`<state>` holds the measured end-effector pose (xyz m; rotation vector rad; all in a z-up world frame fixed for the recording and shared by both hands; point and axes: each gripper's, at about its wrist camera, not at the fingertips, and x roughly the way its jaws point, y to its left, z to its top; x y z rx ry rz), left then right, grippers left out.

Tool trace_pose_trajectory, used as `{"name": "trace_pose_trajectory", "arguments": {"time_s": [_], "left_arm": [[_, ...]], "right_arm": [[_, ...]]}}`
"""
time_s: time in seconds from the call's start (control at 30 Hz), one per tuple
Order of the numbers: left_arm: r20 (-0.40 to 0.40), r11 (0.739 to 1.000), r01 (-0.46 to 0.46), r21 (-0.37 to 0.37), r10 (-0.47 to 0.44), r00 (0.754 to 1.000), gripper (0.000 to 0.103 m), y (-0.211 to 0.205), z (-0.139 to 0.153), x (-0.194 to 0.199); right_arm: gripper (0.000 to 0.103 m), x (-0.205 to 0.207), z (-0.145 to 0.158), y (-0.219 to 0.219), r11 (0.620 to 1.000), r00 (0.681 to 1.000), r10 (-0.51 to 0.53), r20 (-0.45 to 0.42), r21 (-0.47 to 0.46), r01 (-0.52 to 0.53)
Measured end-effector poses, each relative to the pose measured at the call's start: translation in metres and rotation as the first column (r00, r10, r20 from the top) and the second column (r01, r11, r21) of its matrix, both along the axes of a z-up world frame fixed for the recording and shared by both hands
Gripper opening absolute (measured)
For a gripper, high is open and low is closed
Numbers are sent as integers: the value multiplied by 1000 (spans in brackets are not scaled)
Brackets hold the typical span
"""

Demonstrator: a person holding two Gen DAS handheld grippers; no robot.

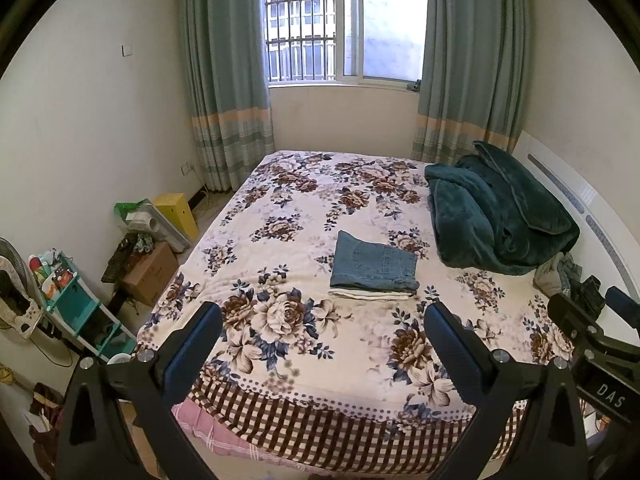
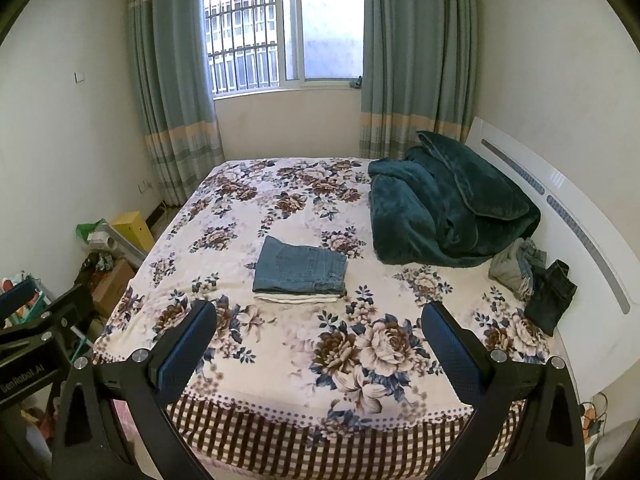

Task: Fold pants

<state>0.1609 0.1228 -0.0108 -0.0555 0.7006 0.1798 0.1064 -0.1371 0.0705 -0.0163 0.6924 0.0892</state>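
On the bed [image 1: 304, 216], folded jeans [image 1: 374, 266] half hide a pale garment [image 1: 372, 295]; both grippers' fingers [image 1: 196, 340] [image 2: 452, 344] gape, empty.

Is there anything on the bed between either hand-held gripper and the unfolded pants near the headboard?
Nothing visible blocks the way. The unfolded pants lie near the headboard, only bare floral bedspread in between. The folded jeans sit off to the left.

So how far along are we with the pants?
Done: blue denim jeans lie folded on a folded white garment, mid-bed. In hand: nothing; left gripper and right gripper jaws open, empty. Left: crumpled pale jeans and dark pants by the headboard.
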Motion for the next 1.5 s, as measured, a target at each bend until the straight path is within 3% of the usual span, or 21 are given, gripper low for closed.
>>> {"name": "trace_pose_trajectory", "arguments": {"time_s": [1.5], "left_arm": [[5,1000,15,-3,-15,1000,103,-12,0,-3]], "right_arm": [[103,-5,-17,-8,1000,1000,-22,-10,8,23]]}}
